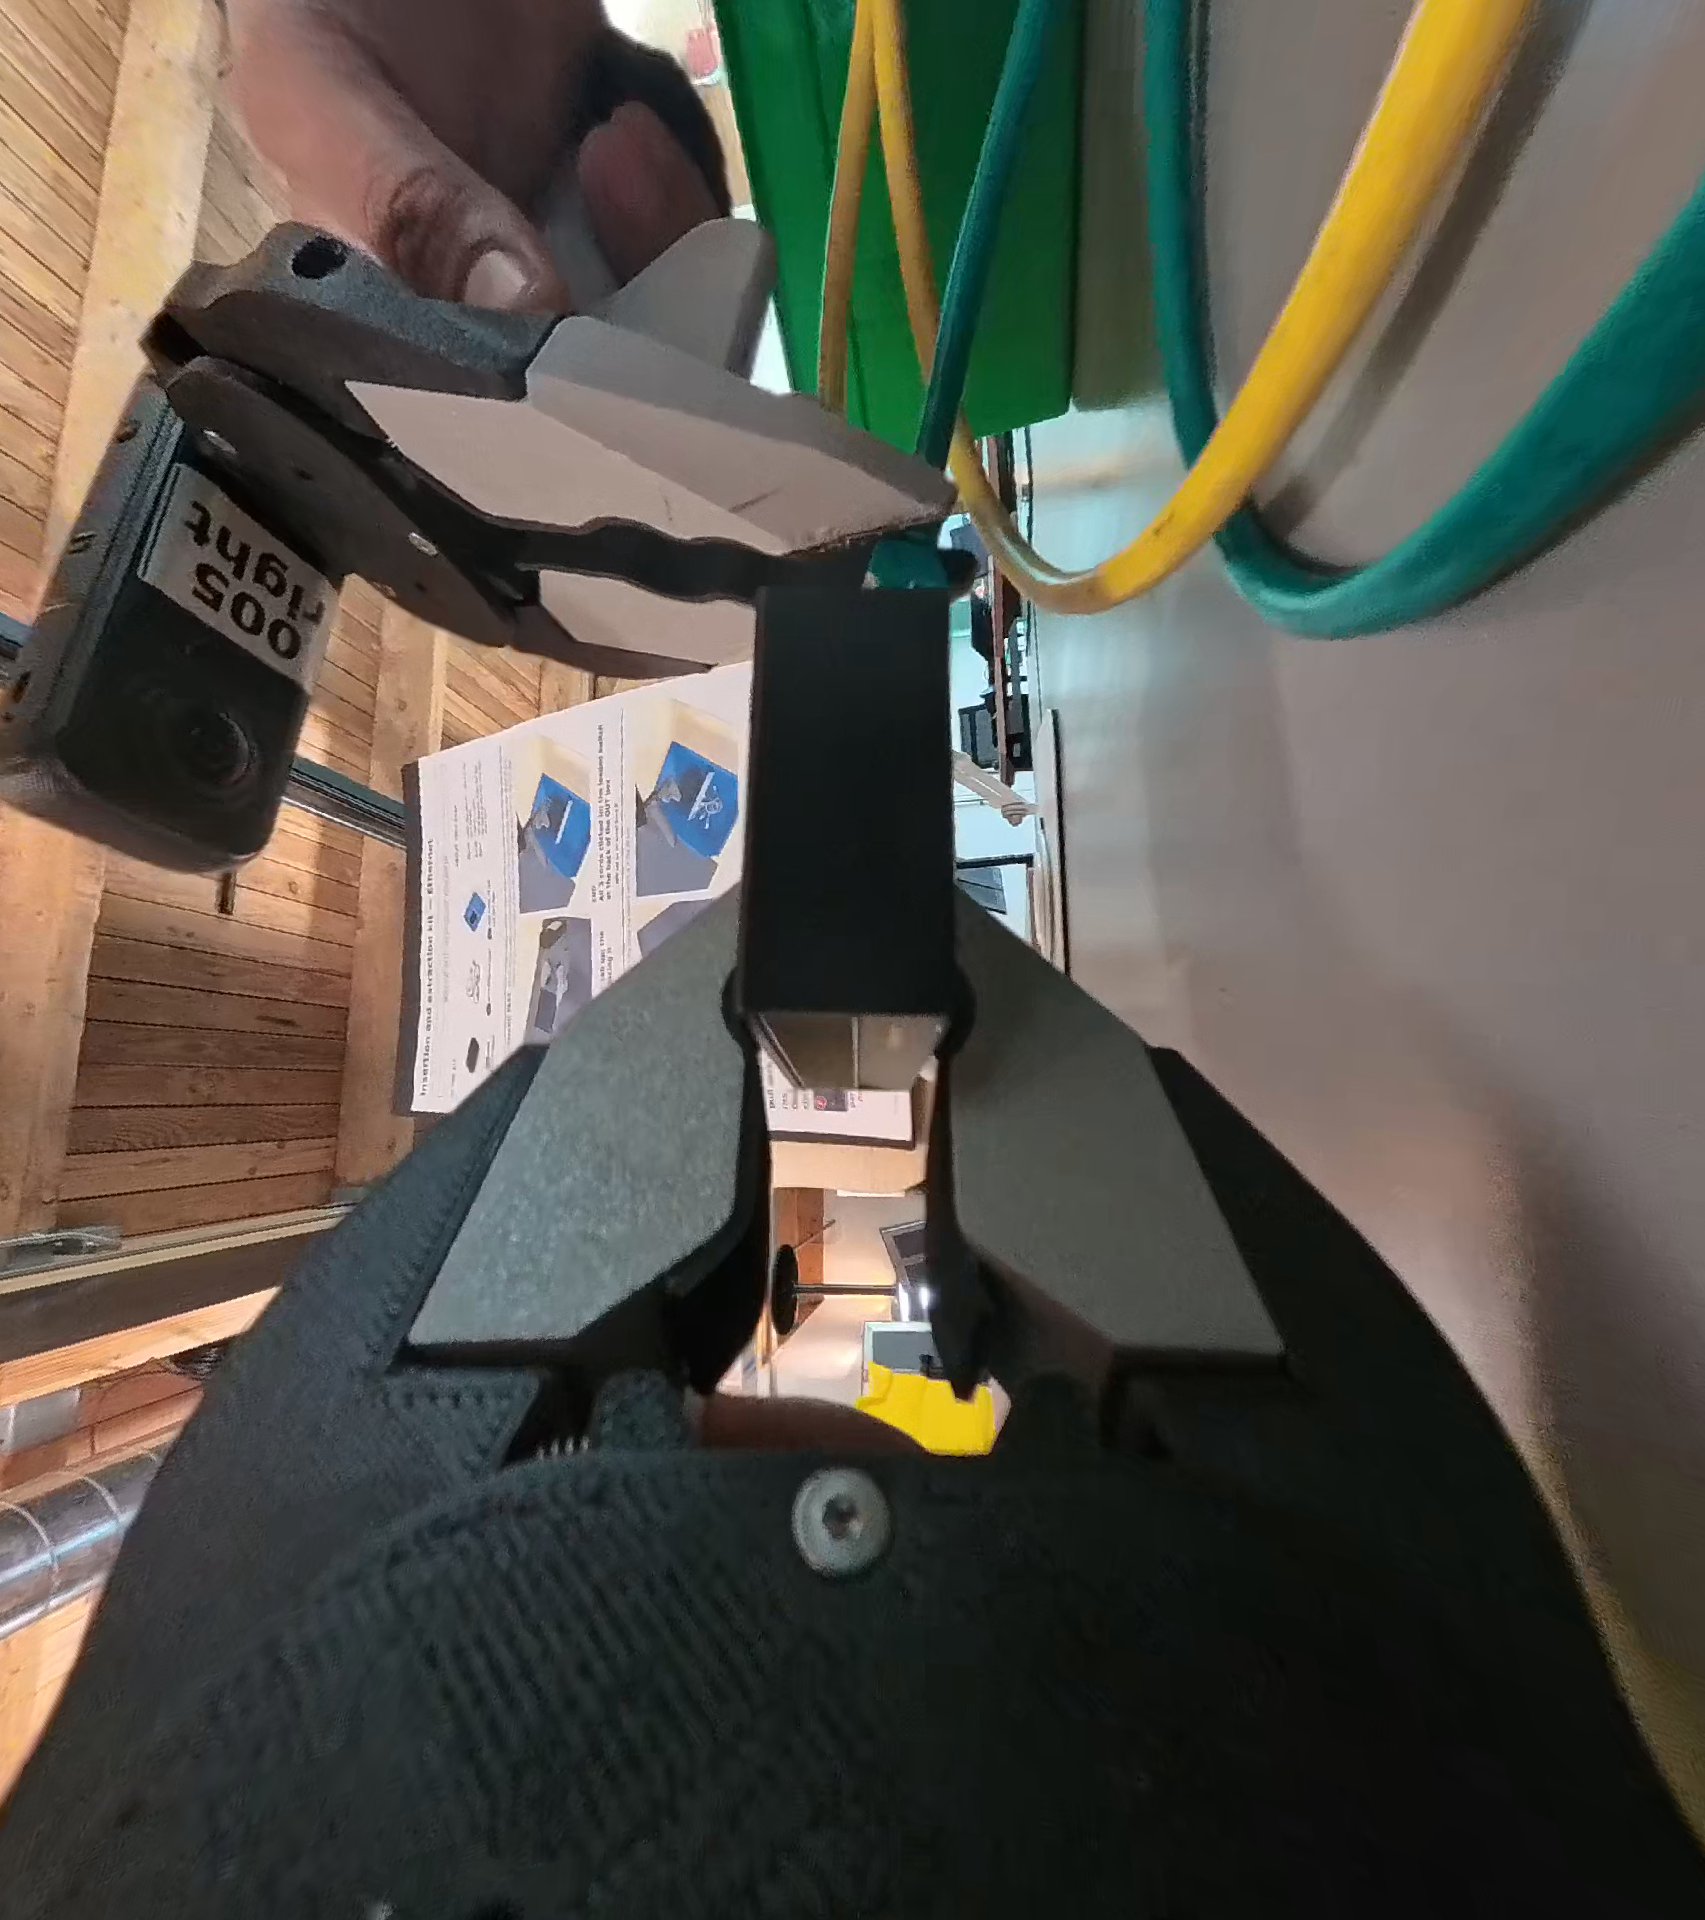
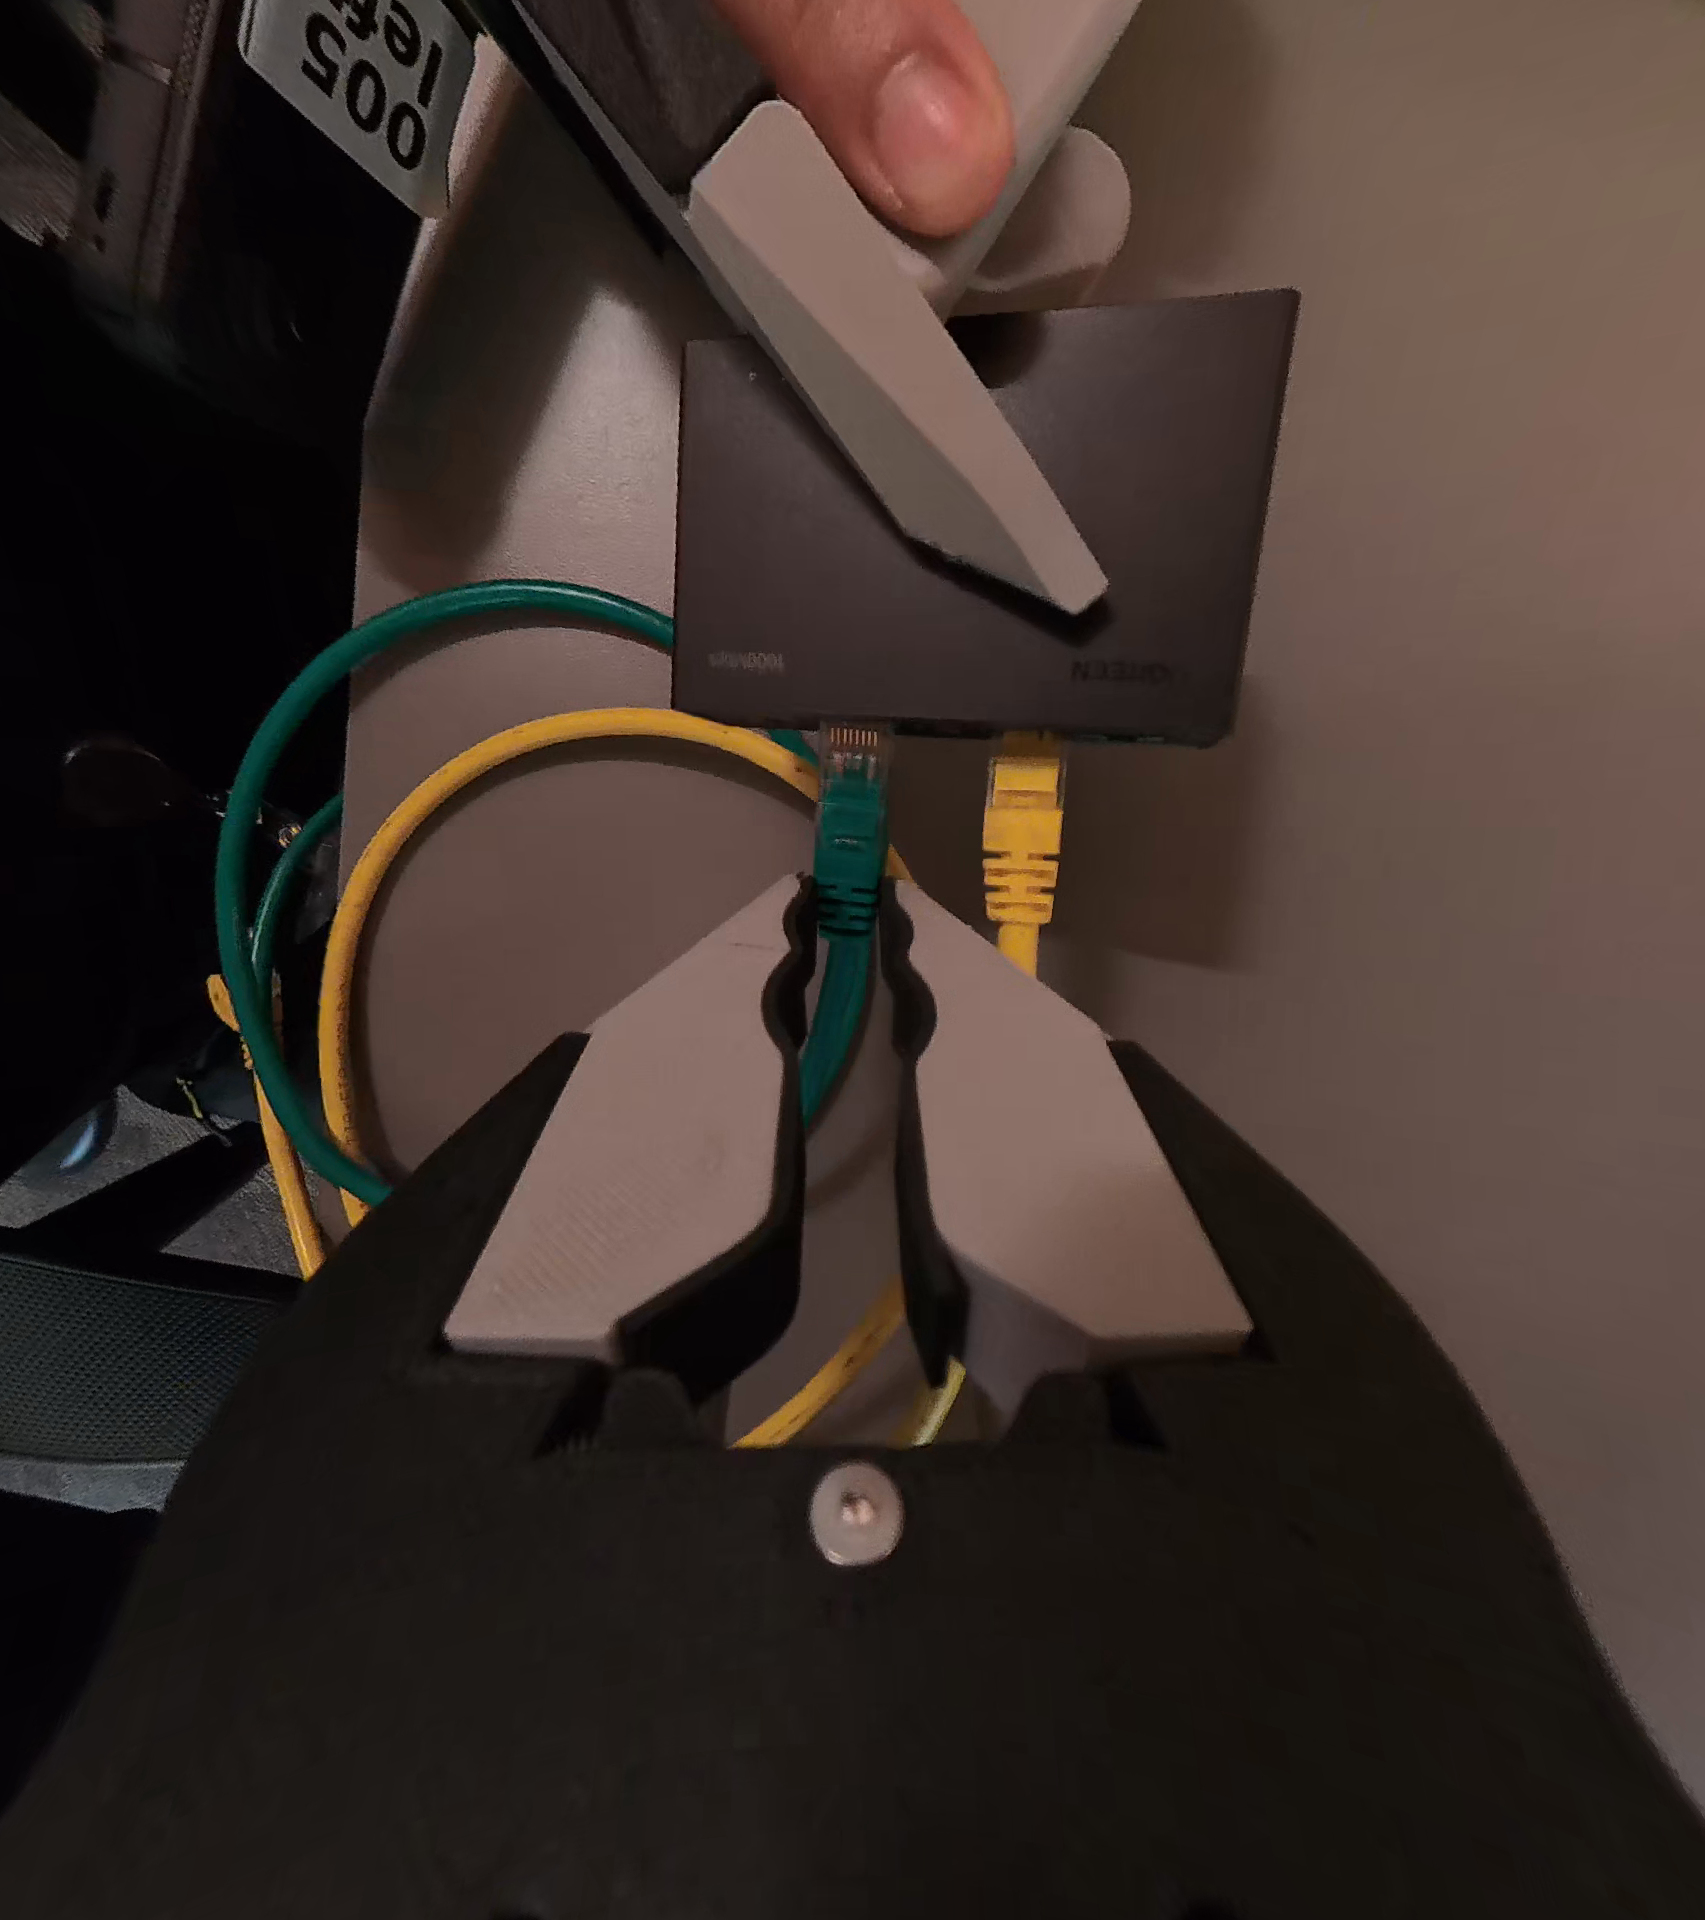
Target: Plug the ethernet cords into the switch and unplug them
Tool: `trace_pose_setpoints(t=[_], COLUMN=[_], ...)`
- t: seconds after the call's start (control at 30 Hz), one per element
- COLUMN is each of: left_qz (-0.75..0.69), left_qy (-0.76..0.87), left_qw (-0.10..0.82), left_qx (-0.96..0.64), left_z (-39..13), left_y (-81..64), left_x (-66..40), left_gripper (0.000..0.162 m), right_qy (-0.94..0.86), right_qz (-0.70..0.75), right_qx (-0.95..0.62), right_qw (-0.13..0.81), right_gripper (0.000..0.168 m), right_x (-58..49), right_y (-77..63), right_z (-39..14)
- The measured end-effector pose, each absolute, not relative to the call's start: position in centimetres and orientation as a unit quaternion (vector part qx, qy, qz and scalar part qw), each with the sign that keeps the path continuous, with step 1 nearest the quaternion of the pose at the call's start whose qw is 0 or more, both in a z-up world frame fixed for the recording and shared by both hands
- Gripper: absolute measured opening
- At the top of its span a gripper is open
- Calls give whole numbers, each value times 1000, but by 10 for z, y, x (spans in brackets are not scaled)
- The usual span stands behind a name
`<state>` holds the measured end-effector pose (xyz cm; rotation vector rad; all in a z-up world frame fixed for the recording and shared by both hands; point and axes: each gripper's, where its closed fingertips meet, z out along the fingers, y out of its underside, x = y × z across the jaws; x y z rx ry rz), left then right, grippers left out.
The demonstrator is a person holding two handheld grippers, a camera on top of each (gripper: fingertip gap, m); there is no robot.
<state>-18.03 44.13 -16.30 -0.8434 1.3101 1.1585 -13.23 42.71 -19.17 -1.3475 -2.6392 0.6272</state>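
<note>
two cords meet the black switch (image 2: 973, 520) at its front edge. the yellow cord (image 2: 1022, 821) has its plug in a port. the green cord (image 2: 850, 821) has its clear tip just at a port, maybe partly in, i can't tell. the right gripper (image 2: 853, 914) has its jaws pinched narrow on the green cord right behind the plug. the left gripper (image 1: 853, 1029) squeezes the switch from its sides to hold it.

what could go wrong: if the green plug goes in crooked, it could jam or bend its little clip. a hard push could slide the switch out of the left gripper's grip.

the yellow plug sits just beside the green one, so there's little room on that side. the grey table (image 2: 1502, 935) past the switch gives open room. loose loops of cord lie on the other side and could snag.
</note>
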Motion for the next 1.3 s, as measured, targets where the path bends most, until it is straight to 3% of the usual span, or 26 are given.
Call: trace_pose_setpoints(t=[1.3], left_qz=[471], left_qy=[543], left_qw=[553], left_qx=[-421], left_z=[-169], left_y=[443], left_x=[-193], left_gripper=[26], right_qy=[-840], right_qz=[277], right_qx=[-456], right_qw=[100], right_gripper=[8], right_x=[-148], right_y=[427], right_z=[-187])
